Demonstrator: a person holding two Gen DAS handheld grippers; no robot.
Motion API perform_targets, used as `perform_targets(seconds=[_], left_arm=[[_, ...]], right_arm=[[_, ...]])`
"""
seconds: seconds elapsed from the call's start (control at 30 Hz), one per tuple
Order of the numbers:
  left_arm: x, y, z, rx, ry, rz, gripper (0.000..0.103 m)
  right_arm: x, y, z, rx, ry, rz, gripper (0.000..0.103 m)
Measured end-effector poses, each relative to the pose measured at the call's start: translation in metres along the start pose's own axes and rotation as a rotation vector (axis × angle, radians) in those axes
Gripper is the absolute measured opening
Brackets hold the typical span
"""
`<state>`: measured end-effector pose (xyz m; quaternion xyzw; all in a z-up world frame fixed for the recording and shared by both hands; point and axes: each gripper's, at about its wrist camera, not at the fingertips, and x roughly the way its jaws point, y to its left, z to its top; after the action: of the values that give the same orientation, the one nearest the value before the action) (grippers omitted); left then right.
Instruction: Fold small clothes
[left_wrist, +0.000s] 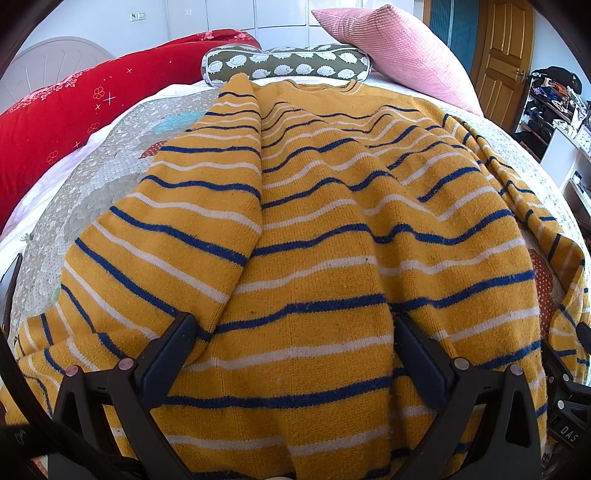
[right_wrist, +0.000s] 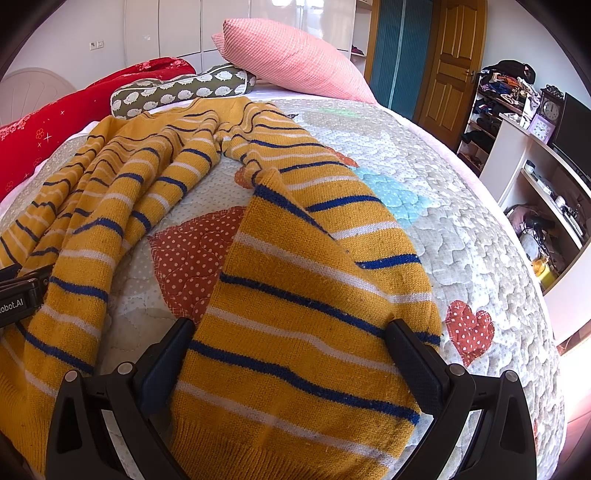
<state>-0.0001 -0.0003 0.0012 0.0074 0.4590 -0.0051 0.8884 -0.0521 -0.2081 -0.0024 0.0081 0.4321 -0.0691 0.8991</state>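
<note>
A mustard-yellow knit sweater (left_wrist: 332, 229) with blue and white stripes lies spread on the quilted bedspread (left_wrist: 110, 166), neck toward the pillows. One sleeve is folded inward along its left side. My left gripper (left_wrist: 295, 332) stands open over the hem, its fingers (left_wrist: 173, 343) wide apart with the cloth lying flat between them. In the right wrist view the sweater's other sleeve (right_wrist: 314, 277) stretches toward the camera. My right gripper (right_wrist: 291, 332) is open astride that sleeve near the cuff. The sweater's body (right_wrist: 110, 184) lies bunched to the left.
At the bed's head lie a pink pillow (right_wrist: 291, 62), a hedgehog-print bolster (right_wrist: 177, 92) and a red quilt (left_wrist: 55, 122). A white shelf unit (right_wrist: 524, 177) and a wooden door (right_wrist: 450, 62) stand to the right. The left gripper's body (right_wrist: 22, 295) shows at the frame's left edge.
</note>
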Motion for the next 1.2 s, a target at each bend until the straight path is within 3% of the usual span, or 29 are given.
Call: perform_targets(seconds=[0.67,0.93,1.13,1.2], left_arm=[[-0.020,0.001,-0.005,0.058,0.005,0.037,0.103],[-0.071,0.029,-0.032,0.007,-0.038,0.047,0.103],[-0.086,0.056,-0.057,0.008,-0.017,0.106,0.103],[-0.082,0.064,-0.066,-0.006,0.006,0.093,0.103]], right_arm=[[0.000,0.000,0.000,0.004,-0.001,0.006,0.103],[0.001,-0.006,0.004,0.013,0.024,0.036,0.103],[-0.004,-0.017,0.005,0.050,0.040,0.103,0.103],[-0.008,-0.019,0.002,0.061,0.042,0.119,0.103]])
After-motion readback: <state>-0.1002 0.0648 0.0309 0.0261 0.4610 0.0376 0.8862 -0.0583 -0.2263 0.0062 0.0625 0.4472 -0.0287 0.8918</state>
